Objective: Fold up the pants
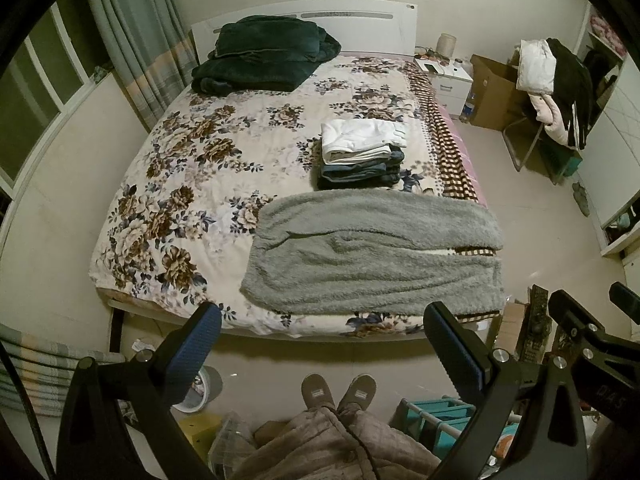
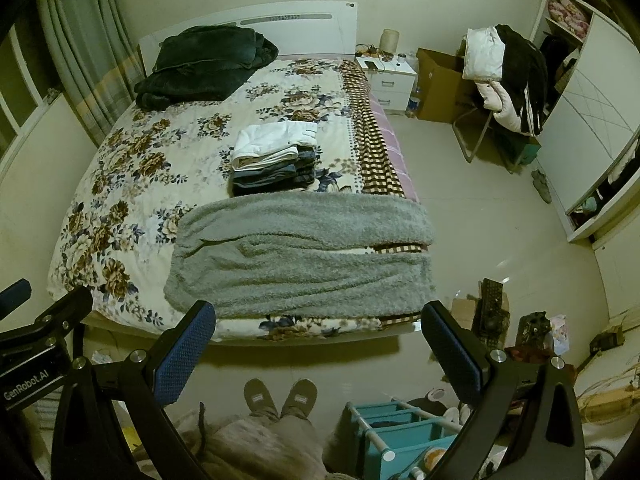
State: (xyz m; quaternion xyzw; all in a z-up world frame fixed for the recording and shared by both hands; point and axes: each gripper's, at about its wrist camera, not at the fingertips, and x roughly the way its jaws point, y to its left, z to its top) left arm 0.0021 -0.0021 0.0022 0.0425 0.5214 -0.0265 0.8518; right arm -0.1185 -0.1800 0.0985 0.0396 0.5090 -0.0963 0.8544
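Grey fleece pants (image 1: 372, 252) lie spread flat across the near right corner of a floral bed (image 1: 192, 184), waist to the left, legs running right w/ a slit of bedding between them. Left gripper (image 1: 320, 356) and right gripper (image 2: 318, 354) hover above the floor near the bed's foot, both wide open & empty. Best next move, probably: pinch the far leg's edge at both ends & bring it evenly over the near leg, keeping edges aligned.

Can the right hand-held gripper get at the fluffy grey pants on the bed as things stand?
Probably yes: the right hand-held gripper is open and empty, the fluffy grey pants lie spread at the near bed edge, and nothing sits between them.
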